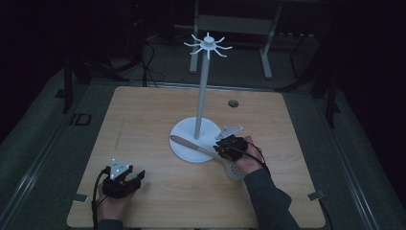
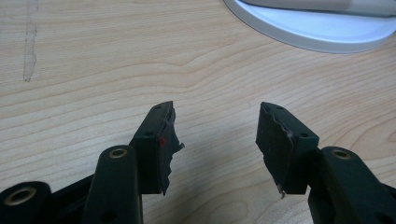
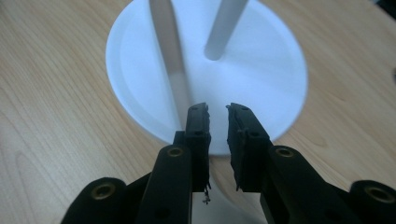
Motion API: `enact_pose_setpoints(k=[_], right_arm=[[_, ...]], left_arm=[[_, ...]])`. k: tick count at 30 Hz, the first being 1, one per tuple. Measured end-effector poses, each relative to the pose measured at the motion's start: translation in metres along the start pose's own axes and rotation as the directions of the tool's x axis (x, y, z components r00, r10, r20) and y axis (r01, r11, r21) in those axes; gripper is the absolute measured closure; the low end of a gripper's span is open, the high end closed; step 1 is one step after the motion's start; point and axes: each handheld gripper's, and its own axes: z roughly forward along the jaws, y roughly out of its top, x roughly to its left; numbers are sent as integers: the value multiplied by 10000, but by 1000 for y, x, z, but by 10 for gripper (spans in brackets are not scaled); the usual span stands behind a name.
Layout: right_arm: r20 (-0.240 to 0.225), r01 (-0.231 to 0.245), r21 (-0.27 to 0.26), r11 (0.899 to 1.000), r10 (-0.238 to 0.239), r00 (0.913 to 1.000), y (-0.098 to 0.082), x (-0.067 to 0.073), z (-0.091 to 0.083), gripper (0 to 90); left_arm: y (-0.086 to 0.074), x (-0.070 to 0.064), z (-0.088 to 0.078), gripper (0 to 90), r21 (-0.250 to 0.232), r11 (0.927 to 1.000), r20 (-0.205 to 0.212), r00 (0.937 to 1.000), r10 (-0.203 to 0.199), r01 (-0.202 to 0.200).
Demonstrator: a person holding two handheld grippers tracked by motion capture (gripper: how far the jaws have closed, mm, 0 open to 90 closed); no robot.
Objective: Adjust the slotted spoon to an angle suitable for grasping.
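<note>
A white stand rises from a round base (image 1: 184, 132) at the table's middle, its pole (image 1: 201, 91) topped by a ring of hooks (image 1: 208, 45). Across the base lies a pale slotted spoon: its handle (image 1: 189, 145) points up-left and its perforated head (image 1: 233, 171) rests on the wood by my right hand. My right gripper (image 1: 221, 146) hovers over the base's near-right edge. In the right gripper view its jaws (image 3: 217, 109) stand slightly apart and open, with the handle (image 3: 168, 46) running under the left one over the base (image 3: 261, 79). My left gripper (image 1: 136, 177) (image 2: 215, 109) rests open and empty over bare wood.
A wooden table (image 1: 143, 120) has a small round hole (image 1: 233, 103) at the back right. Tape marks sit at the near corners (image 1: 79, 198) (image 1: 314, 195). A desk frame (image 1: 265, 52) and cables (image 1: 151, 72) stand on the dark floor behind.
</note>
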Motion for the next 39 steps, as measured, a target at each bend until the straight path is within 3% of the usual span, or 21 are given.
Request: enact_pose_setpoints(k=[6,11,20,22,27,30,39], right_arm=[[-418,134,598,9981,-109,9991,1,5,29,756],[-561,-112,915,9957,164,9983,1,3,45,727],[-990,-81,1110,9938,192,9949,-1,2,56,734],[-999,124,1175,9930,-6,9950,-3,3,58,732],[-892,392,1116,9930,-292,9956,-4,3,57,776],[-985,229,1079,9939,-123,9951,-7,0,54,780],[-920,250,1186,9926,-141,9957,-32,-6,31,780]], left_arm=[[0,1,0,472,-9,10000,-12,10000,-2,2],[0,1,0,472,-3,10000,0,10000,3,-3],[0,0,0,471,-10,10000,-3,10000,-2,2],[0,1,-1,471,-18,10000,-8,10000,-10,10],[0,1,-1,470,-20,10000,-2,10000,-19,19],[0,1,0,469,-9,10000,-8,10000,-24,24],[0,2,0,467,24,10000,-27,10000,-49,50]])
